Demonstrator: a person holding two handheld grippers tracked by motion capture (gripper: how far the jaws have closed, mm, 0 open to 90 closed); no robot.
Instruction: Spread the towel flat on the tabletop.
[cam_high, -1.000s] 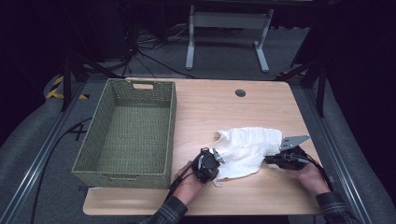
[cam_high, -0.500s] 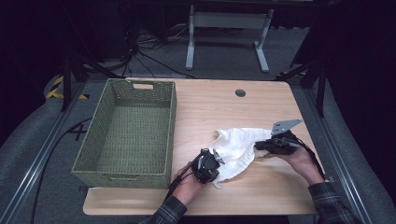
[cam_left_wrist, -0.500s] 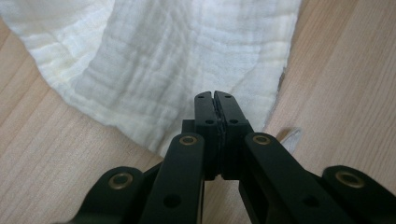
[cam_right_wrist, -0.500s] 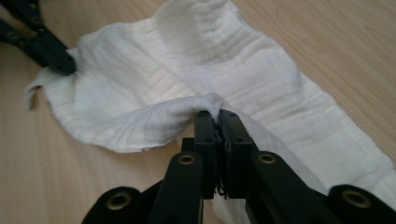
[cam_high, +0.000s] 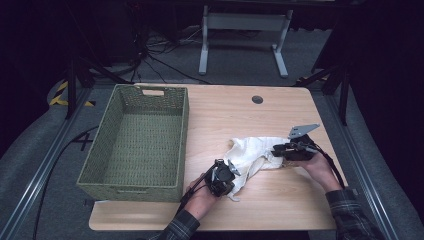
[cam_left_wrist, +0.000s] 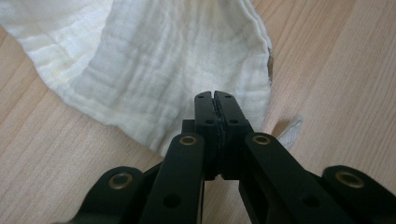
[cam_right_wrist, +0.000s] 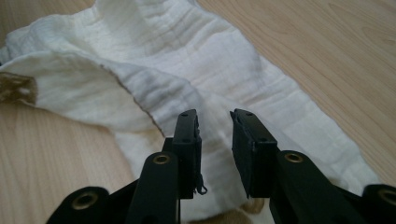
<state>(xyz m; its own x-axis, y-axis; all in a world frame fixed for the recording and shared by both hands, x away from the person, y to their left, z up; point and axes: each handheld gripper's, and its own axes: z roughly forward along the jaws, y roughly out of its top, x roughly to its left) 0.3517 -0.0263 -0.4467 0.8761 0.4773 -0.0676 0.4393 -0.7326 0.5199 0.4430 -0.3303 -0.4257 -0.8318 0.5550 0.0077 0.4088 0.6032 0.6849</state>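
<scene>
High view first: a white cloth lies crumpled on the wooden table, to the right of a green woven basket. The cloth is on the bare wood, near the basket but not touching it. The left gripper is at the near corner of the cloth, held in the person's left hand. The right gripper is at the far right end of the cloth, held in the right hand. A grey plate sits on top of that gripper. Black cables trail from both grippers toward the person.

Left gripper view next: the two black jaws of the left gripper are pressed tight together. The cloth spreads out in soft folds just past the tips, and its edge runs down to them. The jaws pinch the cloth there. Wood shows on both sides.

Right gripper view last: the jaws of the right gripper stand a little apart, with a small gap between them. They have just been opening. The cloth lies under and past the tips, bunched in a long fold, and shows through the gap. The pads do not squeeze it. A small brown patch shows at the left edge of the cloth.
</scene>
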